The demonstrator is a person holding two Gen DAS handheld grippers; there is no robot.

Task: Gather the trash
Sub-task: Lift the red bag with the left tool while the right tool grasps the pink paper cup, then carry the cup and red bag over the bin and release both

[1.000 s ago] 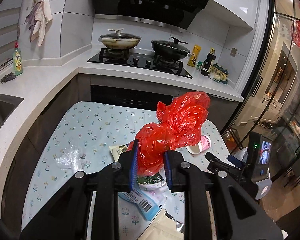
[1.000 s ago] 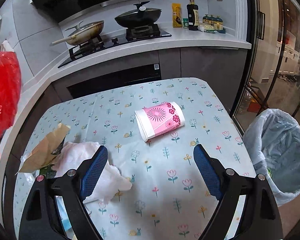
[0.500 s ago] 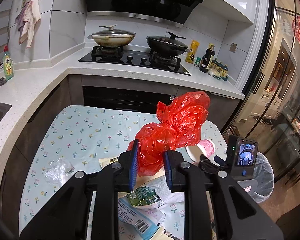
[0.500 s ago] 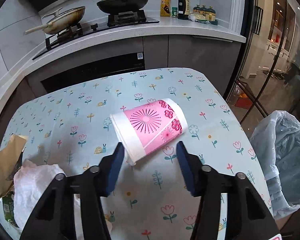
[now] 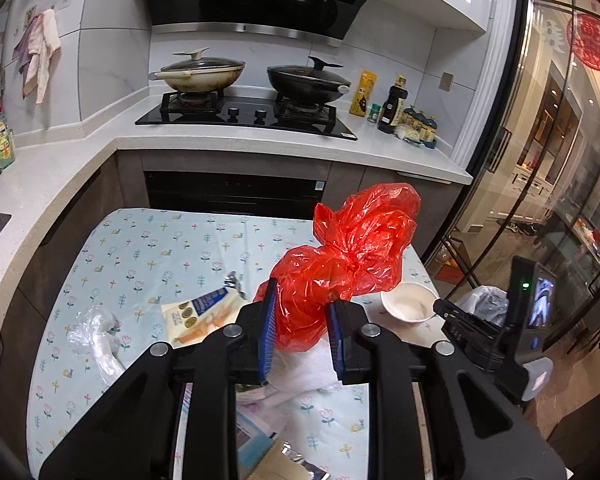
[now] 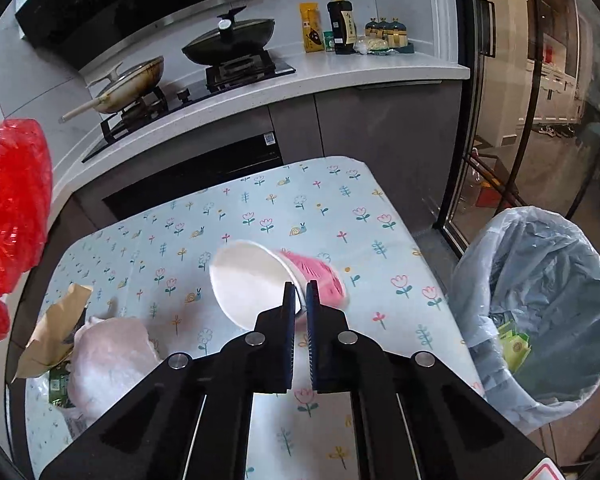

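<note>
My left gripper (image 5: 300,320) is shut on a crumpled red plastic bag (image 5: 348,256) and holds it above the floral table. The bag also shows in the right wrist view (image 6: 12,216). My right gripper (image 6: 301,300) is shut on the rim of a pink and white paper cup (image 6: 260,280), tilted with its mouth toward the camera, just above the table. The cup also shows in the left wrist view (image 5: 408,304). A bin with a blue-grey liner (image 6: 540,300) stands on the floor right of the table.
On the floral tablecloth (image 6: 320,200) lie a white tissue wad (image 6: 108,352), a brown paper bag (image 6: 52,328), a yellow wrapper (image 5: 204,312) and clear plastic (image 5: 96,336). The stove counter (image 5: 260,136) with pans is behind. Glass doors (image 6: 540,120) are at right.
My right gripper has closed on the cup's rim and tipped it up off the table. My left gripper has kept hold of the red bag and risen slightly.
</note>
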